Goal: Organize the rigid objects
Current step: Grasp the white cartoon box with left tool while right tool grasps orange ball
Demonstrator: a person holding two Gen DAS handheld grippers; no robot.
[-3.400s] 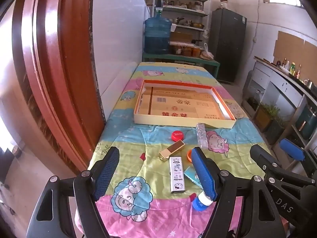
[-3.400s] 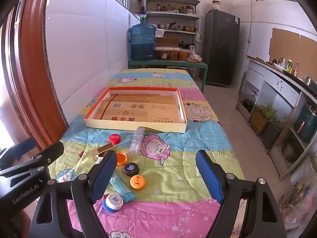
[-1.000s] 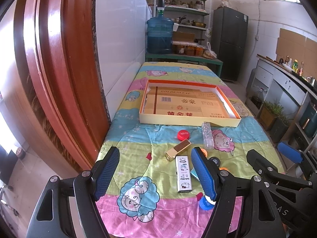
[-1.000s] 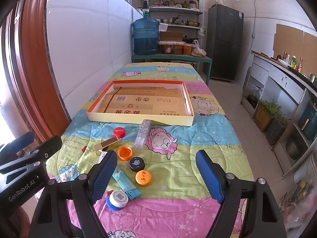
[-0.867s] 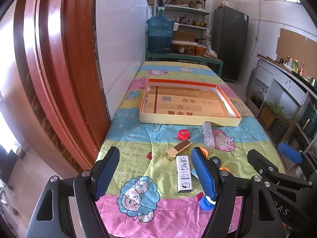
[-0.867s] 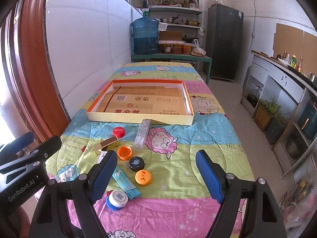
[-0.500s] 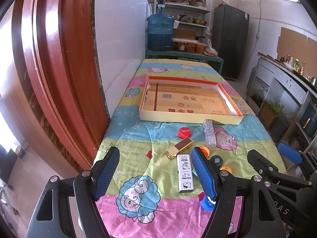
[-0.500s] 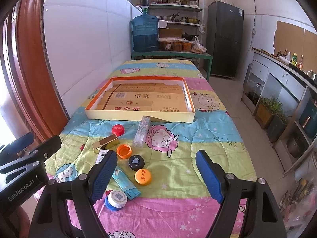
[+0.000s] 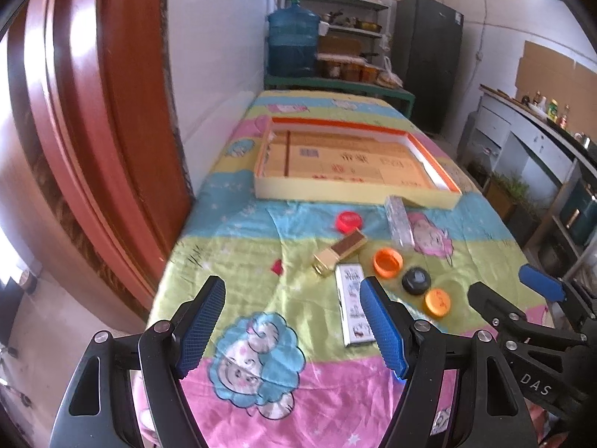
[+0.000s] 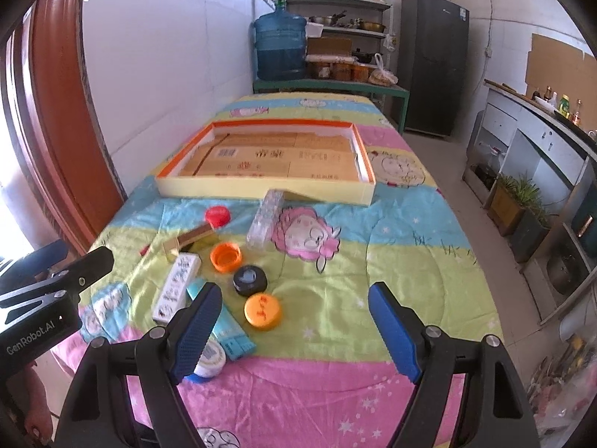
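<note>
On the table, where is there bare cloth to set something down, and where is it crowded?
Free: the right side of the table, beyond the orange cap and black cap, and the far end behind the cardboard tray. Crowded: the near-left cluster between the red cap and the light blue lighter.

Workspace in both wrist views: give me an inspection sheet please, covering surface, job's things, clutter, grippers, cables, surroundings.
Surface: cartoon-print quilted tablecloth, colourful stripes.
Job's things: shallow orange-rimmed cardboard tray holding only flattened cardboard; red bottle cap, open orange cap, black round cap, flat orange cap, gold rectangular box, white printed box, clear plastic case, light blue packet, all loose before the tray.
Clutter: nothing seen.
Grippers: left gripper and right gripper, jaws open, empty.
Cables: nothing seen.
Surroundings: blue water jug, shelves, dark fridge.
</note>
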